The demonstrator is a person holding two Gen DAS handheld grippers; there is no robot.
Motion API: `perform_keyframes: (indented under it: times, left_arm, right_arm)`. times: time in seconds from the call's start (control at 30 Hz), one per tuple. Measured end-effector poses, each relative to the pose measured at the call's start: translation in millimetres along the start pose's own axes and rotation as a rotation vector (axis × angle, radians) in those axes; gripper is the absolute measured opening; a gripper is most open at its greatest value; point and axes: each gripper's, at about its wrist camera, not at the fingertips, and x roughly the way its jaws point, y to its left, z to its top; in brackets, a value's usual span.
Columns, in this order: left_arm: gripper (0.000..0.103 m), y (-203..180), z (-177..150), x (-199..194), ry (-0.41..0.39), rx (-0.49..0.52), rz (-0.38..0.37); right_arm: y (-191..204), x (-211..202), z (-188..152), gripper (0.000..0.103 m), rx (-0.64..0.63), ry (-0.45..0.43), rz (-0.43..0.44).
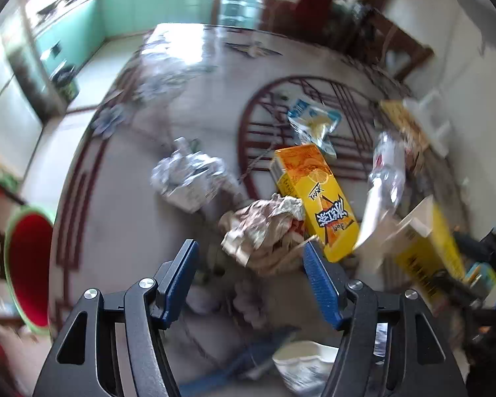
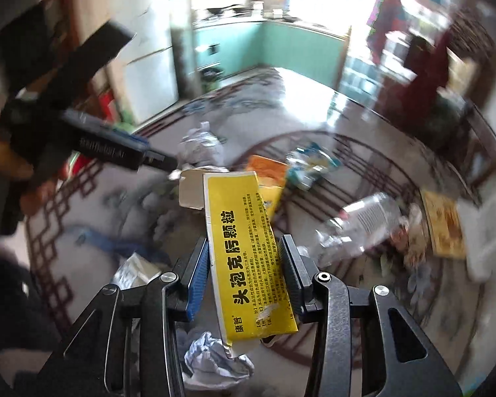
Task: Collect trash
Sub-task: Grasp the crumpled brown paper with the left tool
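Trash: yellow box (image 2: 244, 258) pinched by the right gripper (image 2: 244, 258), off the floor.
Left gripper (image 1: 249, 258): fingers spread, empty, above crumpled paper (image 1: 264, 228).
Floor (image 1: 122, 218): orange carton (image 1: 314, 195), clear bottle (image 1: 387, 168), red bin (image 1: 28, 268).

I see the yellow medicine box (image 2: 244, 258) flattened, clamped upright between my right jaws. On the floor lie an orange juice carton (image 1: 317, 198) on its side, crumpled paper (image 1: 264, 228) touching it, a clear plastic bottle (image 1: 387, 168) and a foil wad (image 1: 188, 175).
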Motion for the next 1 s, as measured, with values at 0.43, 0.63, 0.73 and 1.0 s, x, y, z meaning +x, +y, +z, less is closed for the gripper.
perform_keyframes:
  times: [0.43,0.63,0.73,1.0]
  left_arm:
    - [0.039,-18,10,54,0.071,0.081,-0.086]
    - [0.012,-9,2,17,0.002,0.073,-0.083]
    - [0.012,1,-6,-11,-0.059,0.057,-0.095]
    - [0.012,37,-26,-81,-0.183,0.015,-0.105]
  right_arm:
    - [-21,-2,-20,0.040,0.259,-0.006,-0.013]
    - [-6,-3,-9,0.040,0.260,-0.019,-0.020]
    - [6,-4,-2,0.040,0.246,-0.026,-0.028]
    - [39,-6,17,0.040,0.225,-0.041,-0.062]
